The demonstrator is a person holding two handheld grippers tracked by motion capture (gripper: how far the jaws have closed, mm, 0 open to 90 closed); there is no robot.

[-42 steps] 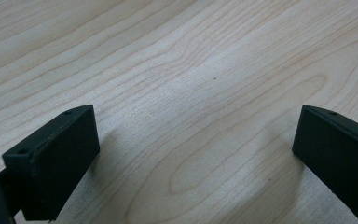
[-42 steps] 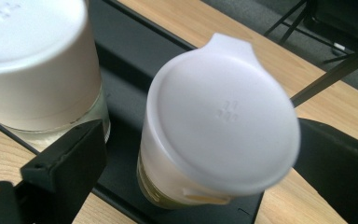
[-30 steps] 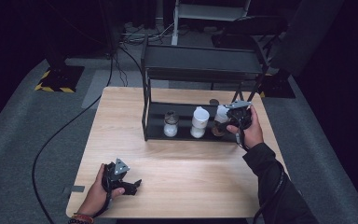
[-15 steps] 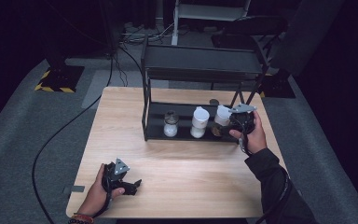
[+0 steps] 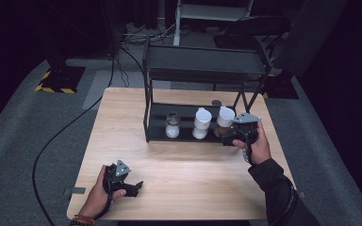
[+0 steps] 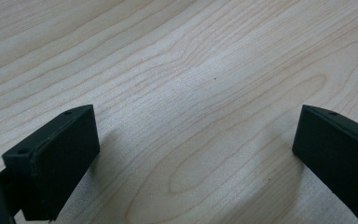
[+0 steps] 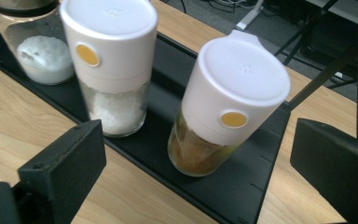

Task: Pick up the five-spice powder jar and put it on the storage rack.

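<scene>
Brown-filled glass jar with white cap (image 7: 223, 116) on black rack shelf (image 7: 242, 186), ungrasped; right gripper (image 7: 200, 163) fingers wide, empty; left gripper (image 6: 196, 154) likewise, idle low-left.

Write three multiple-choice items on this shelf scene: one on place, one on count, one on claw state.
1. Where does the brown-filled jar stand?
A. on the rack's bottom shelf
B. on the bare table
C. on the rack's top

2. How many jars stand on that shelf?
A. one
B. two
C. three

3. How is the right claw?
A. shut on a jar
B. open, holding nothing
C. shut and empty

Answers:
1 A, its base sits on the black shelf.
2 C, the clear jar, the white-filled jar and the brown-filled jar stand in a row.
3 B, the jaws stand wide apart, short of the jar.
</scene>
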